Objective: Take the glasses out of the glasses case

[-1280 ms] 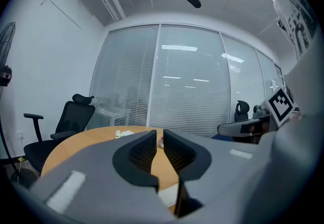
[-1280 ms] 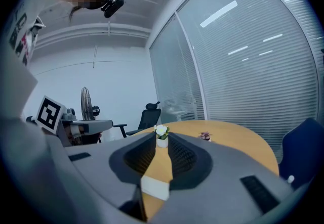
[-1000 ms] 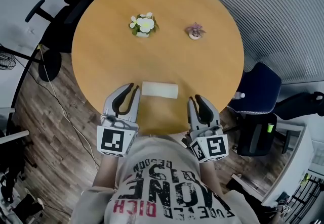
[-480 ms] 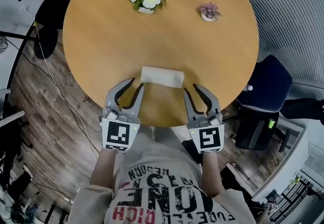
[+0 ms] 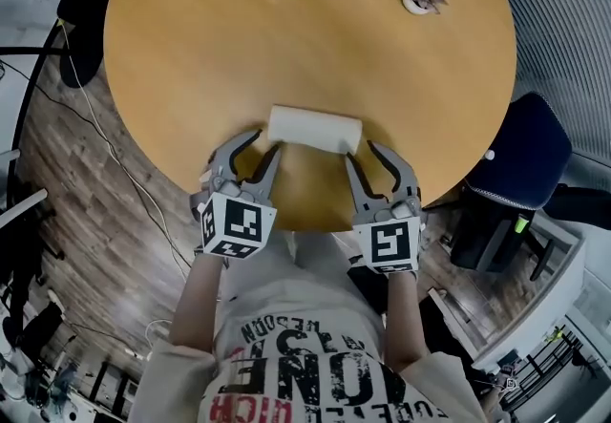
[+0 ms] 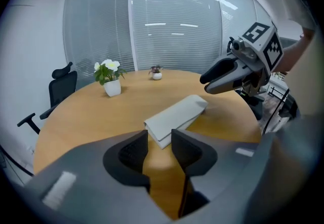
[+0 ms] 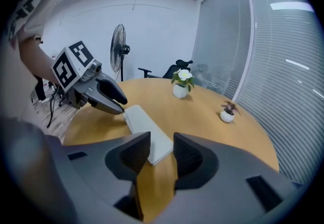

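The closed case [image 5: 315, 129] lies flat on the table [image 5: 191, 49], close to the rim nearest us, and the glasses are not yet out. Its long axis runs left to right across our front, roughly along that rim, with the left end a touch farther from us than the right. The 2 short ends point out toward our 2 tools. The left gripper [image 5: 262, 146] sits just beside the case's left end and the right gripper [image 5: 363, 156] just beside its right end, both angled down toward it. Both sets of jaws have just been opening and now stand wide apart with nothing held. In each gripper view, 1 end of the case shows beyond the gap between the pads, not yet between them and untouched. We judge this flanking stance lets 1 tool steady the case while the other lifts the lid. Which long side opens we cannot tell.
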Tool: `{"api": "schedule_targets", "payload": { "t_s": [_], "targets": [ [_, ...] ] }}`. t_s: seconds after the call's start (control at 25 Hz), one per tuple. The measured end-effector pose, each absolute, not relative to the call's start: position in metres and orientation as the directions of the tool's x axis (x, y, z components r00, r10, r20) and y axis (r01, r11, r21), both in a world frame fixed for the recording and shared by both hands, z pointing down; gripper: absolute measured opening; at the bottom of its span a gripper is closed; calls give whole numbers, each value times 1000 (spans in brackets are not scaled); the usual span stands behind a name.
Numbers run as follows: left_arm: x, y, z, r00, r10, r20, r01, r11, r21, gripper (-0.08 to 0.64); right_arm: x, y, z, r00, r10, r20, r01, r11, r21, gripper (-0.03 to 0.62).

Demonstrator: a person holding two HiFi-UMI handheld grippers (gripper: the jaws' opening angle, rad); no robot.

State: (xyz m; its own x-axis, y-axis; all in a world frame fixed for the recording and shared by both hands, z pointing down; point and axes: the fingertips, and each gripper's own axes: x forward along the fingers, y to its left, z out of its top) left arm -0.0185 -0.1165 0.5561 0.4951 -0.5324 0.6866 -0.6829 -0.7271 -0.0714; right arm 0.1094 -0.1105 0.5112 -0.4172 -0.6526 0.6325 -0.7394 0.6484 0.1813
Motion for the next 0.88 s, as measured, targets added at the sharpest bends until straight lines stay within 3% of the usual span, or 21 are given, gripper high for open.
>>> {"api": "schedule_targets", "payload": {
  "t_s": [0.64,0.88],
  "targets": [
    [-20,-119,583,512,-447,733,-686,-727,35,155,92,-100,560,-298,-588,752,-542,753,374,155],
    [-20,-117,583,520,-438,733,-709,-700,85,153,94,-102,558,-270,-605,749,-540,739,402,155]
  ]
}}
